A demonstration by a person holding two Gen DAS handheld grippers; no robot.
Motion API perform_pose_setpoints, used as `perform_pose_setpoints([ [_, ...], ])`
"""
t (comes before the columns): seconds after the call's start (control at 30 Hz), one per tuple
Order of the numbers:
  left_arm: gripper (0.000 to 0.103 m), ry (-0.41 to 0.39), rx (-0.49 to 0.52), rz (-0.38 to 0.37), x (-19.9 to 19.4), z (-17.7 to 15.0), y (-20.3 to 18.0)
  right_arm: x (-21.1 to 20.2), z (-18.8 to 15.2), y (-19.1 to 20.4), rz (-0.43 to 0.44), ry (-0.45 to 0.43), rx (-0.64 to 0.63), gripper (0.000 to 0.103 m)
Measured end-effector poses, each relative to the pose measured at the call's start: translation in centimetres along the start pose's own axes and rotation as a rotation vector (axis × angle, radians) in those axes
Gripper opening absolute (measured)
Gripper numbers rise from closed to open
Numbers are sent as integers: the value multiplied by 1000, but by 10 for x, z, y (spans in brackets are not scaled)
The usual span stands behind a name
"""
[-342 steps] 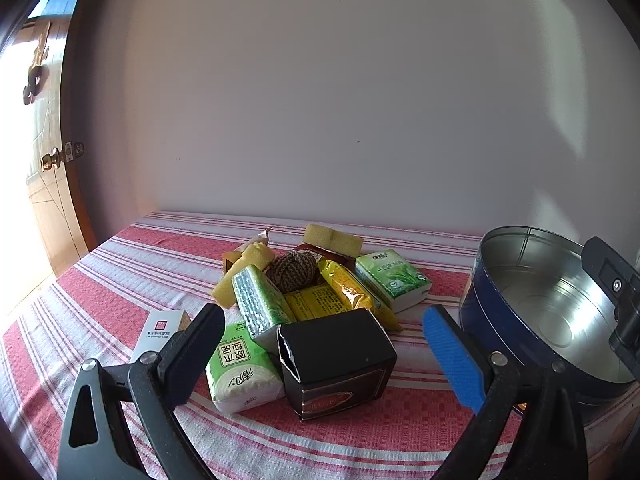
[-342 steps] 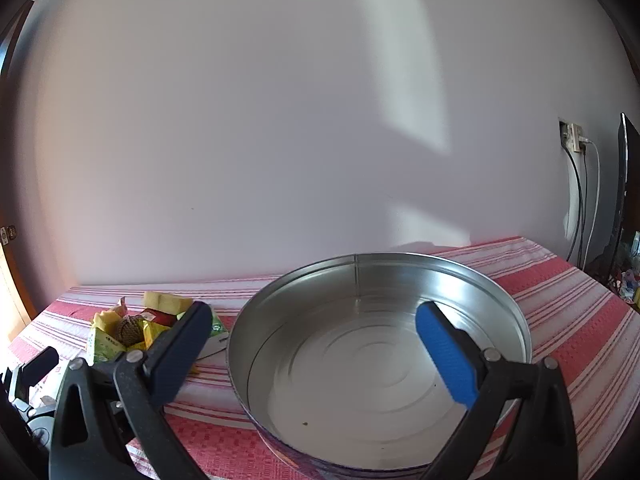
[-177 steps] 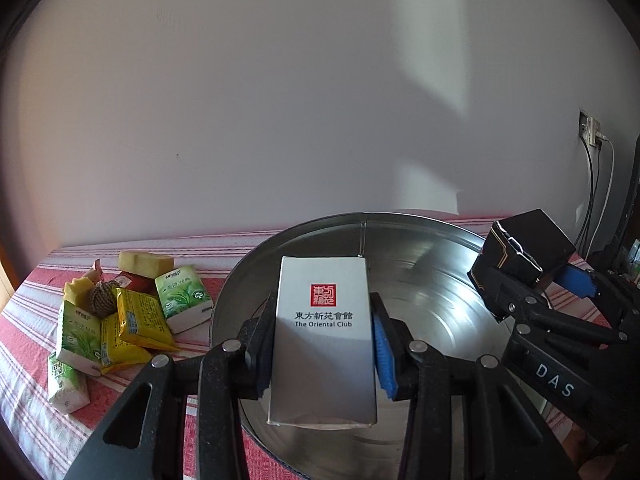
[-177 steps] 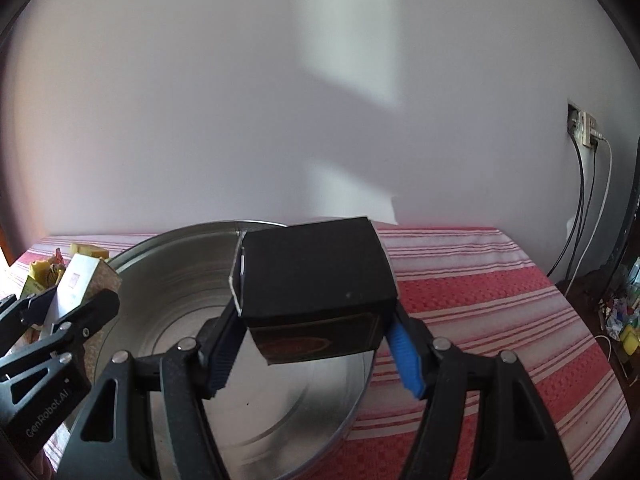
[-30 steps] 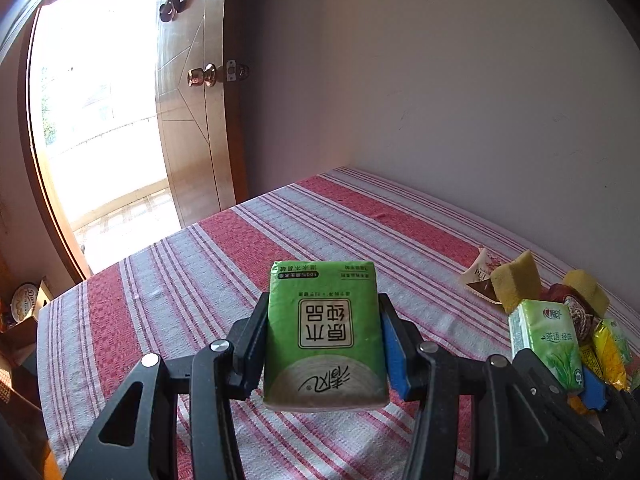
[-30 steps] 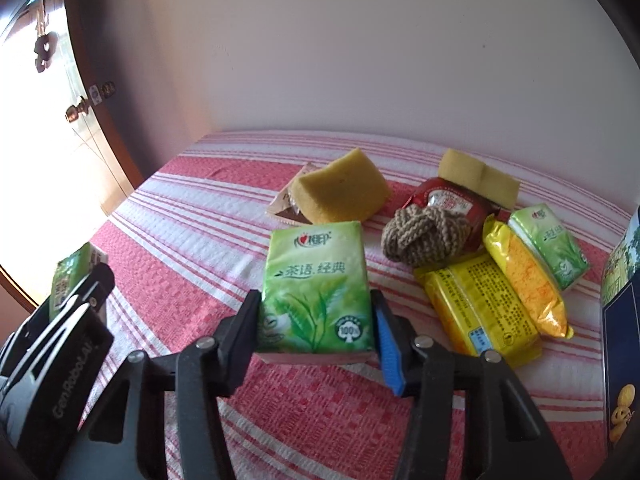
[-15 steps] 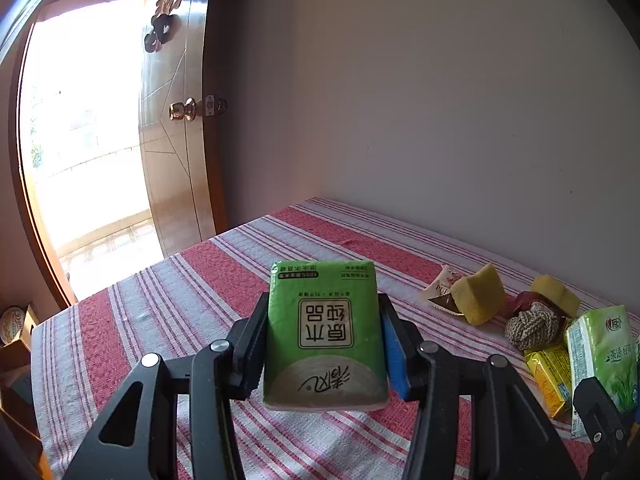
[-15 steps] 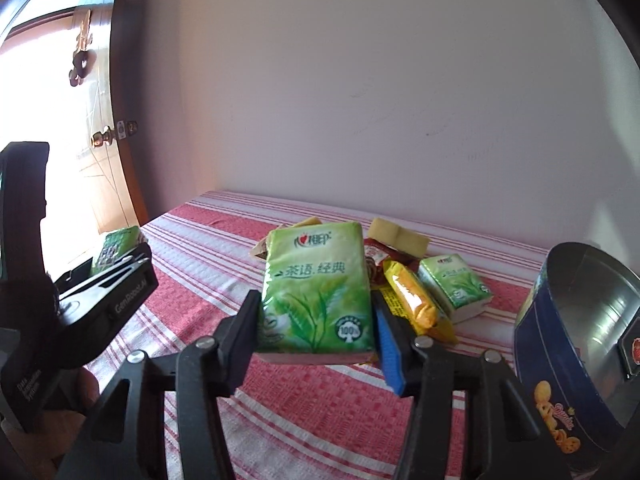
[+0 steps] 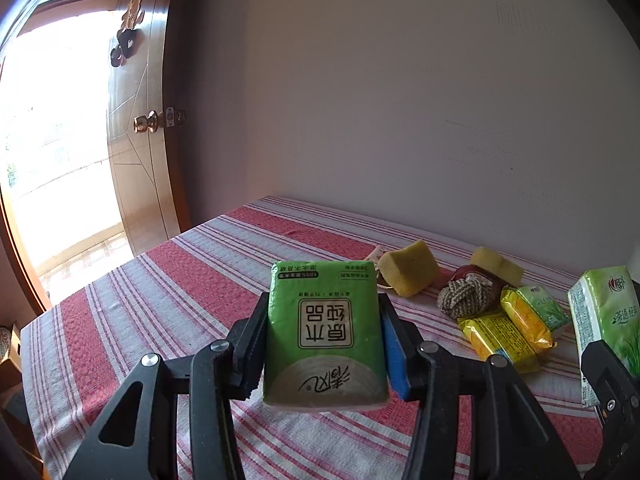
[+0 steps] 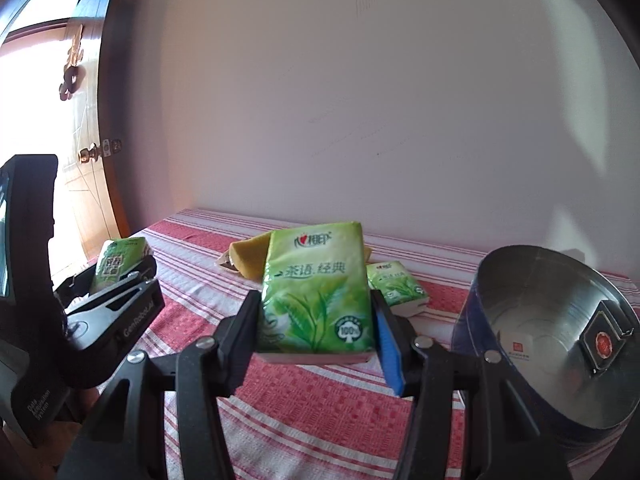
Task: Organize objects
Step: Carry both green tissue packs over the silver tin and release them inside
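Tissue packs, both soft and light, are held clear of the striped tablecloth (image 9: 168,304): my left gripper (image 9: 325,338) clamps the bright-green pack (image 9: 325,332) by its side edges, my right gripper (image 10: 316,312) the tea-leaf pack (image 10: 318,280) likewise. Firmer squeezing would, I judge, crush them.

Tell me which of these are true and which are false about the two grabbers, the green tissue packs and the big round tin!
1. The left gripper holds a green tissue pack with a white square label. True.
2. The right gripper is empty. False: it is clamped on a green tissue pack with a tea-leaf picture.
3. The round metal tin with blue outside has nothing in it. False: a white box and a black box lie inside.
4. Two yellow sponge blocks lie on the red-and-white striped tablecloth. True.
5. A brown knotted rope ball sits among the packets. True.
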State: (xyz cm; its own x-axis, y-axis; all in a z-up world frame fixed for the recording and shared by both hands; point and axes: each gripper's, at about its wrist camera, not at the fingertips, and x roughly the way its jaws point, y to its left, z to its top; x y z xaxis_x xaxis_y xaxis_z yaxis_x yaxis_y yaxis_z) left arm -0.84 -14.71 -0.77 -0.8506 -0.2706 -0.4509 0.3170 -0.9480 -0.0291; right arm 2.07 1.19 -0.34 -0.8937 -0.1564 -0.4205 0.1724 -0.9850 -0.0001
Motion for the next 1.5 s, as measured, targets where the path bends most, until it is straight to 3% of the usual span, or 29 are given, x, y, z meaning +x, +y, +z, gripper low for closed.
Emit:
perform_pose_setpoints([
  [0.63, 52, -26, 87, -140, -48, -9, -80, -39, -5, -71, -98, -85, 39, 54],
  [0.9, 52, -76, 137, -202, -76, -5, -118, -55, -9, -106, -154, -114, 72, 54],
  [1.5, 52, -111, 260, -342, -110, -20, -213, -80, -21, -219, -348, -115, 125, 54],
])
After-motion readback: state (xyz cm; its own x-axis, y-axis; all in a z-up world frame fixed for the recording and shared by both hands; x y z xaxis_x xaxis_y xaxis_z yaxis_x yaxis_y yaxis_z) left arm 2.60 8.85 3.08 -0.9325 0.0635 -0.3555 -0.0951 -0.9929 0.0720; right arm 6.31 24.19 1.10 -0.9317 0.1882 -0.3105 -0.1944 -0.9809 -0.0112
